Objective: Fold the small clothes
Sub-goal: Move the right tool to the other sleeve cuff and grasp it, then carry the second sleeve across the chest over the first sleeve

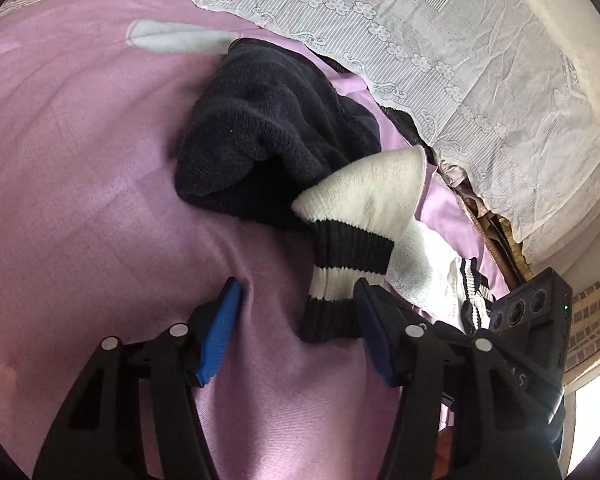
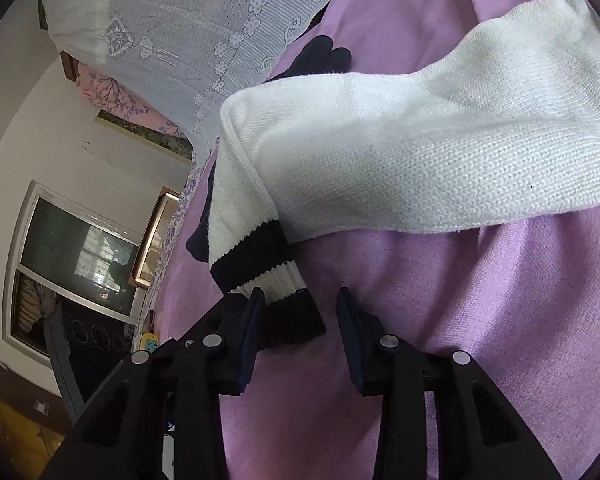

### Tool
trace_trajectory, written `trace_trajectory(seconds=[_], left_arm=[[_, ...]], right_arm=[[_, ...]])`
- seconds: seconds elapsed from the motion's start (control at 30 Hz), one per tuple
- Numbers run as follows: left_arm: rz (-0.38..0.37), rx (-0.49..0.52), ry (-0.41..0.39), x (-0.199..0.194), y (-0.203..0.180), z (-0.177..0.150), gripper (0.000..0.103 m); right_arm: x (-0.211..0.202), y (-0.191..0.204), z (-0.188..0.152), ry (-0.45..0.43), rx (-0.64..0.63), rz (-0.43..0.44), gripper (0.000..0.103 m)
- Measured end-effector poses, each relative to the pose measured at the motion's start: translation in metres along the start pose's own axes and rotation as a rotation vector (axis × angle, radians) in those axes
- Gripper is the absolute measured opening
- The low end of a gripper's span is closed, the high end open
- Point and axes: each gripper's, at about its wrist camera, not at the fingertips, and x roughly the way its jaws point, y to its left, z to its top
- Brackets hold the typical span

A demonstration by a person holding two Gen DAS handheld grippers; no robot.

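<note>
- White sock (image 1: 380,188) with black-and-white striped ribbed cuff (image 1: 340,280) lies on the purple bedsheet (image 1: 80,160). Foot part is bent back over the cuff; knit looks slightly grubby.
- Right wrist view, same white sock (image 2: 440,152): foot stretches flat across the sheet, cuff (image 2: 276,276) hangs toward the camera.
- Dark navy knit garment (image 1: 268,128) sits bunched just beyond the sock, touching it.
- Second striped white piece (image 1: 452,280) lies right of the sock, partly hidden.
- Left hand-held gripper (image 1: 296,308): jaws spread, cuff end lies between the blue pads, nothing pinched.
- Right hand-held gripper (image 2: 300,308): jaws spread, cuff's black band against the left pad, not clamped.
- White lace cloth (image 1: 420,40) covers the far edge of the bed.
</note>
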Motion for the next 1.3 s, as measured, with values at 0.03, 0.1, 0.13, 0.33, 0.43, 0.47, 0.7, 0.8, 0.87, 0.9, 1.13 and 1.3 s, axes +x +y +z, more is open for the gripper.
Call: trace_trajectory(seconds=[0.03, 0.1, 0.13, 0.33, 0.43, 0.47, 0.7, 0.8, 0.87, 0.9, 1.13, 1.3], left_arm=[[-0.005, 0.007, 0.001, 0.0, -0.002, 0.0, 0.053], [-0.029, 0.011, 0.0, -0.003, -0.007, -0.002, 0.052], [-0.057, 0.005, 0.003, -0.005, -0.008, -0.003, 0.048], [-0.227, -0.026, 0.05, -0.014, -0.049, -0.018, 0.037], [-0.242, 0.062, 0.068, -0.009, -0.095, -0.033, 0.035], [-0.253, 0.086, 0.08, -0.005, -0.112, -0.038, 0.035], [-0.328, 0.215, 0.175, 0.05, -0.233, -0.084, 0.035], [-0.351, 0.253, 0.227, 0.077, -0.275, -0.11, 0.035], [-0.325, 0.299, 0.23, 0.09, -0.295, -0.127, 0.037], [-0.304, 0.327, 0.223, 0.094, -0.3, -0.134, 0.038], [-0.158, 0.432, 0.182, 0.103, -0.273, -0.145, 0.055], [-0.116, 0.314, 0.187, 0.112, -0.234, -0.123, 0.056]], right_arm=[[0.0, 0.002, 0.0, 0.003, -0.015, 0.007, 0.009], [-0.005, 0.007, 0.001, -0.005, -0.037, 0.01, 0.009], [-0.009, 0.01, 0.001, -0.009, -0.052, 0.016, 0.009], [-0.065, 0.016, 0.014, -0.051, -0.162, -0.042, 0.009], [-0.108, 0.005, 0.026, -0.091, -0.182, -0.076, 0.009], [-0.123, 0.0, 0.03, -0.106, -0.189, -0.086, 0.009], [-0.235, -0.054, 0.062, -0.242, -0.173, -0.223, 0.009], [-0.277, -0.087, 0.074, -0.297, -0.135, -0.267, 0.009], [-0.301, -0.113, 0.079, -0.339, -0.108, -0.303, 0.009], [-0.313, -0.126, 0.079, -0.363, -0.093, -0.324, 0.009], [-0.37, -0.214, 0.075, -0.479, 0.053, -0.399, 0.009], [-0.378, -0.265, 0.063, -0.491, 0.157, -0.393, 0.009]])
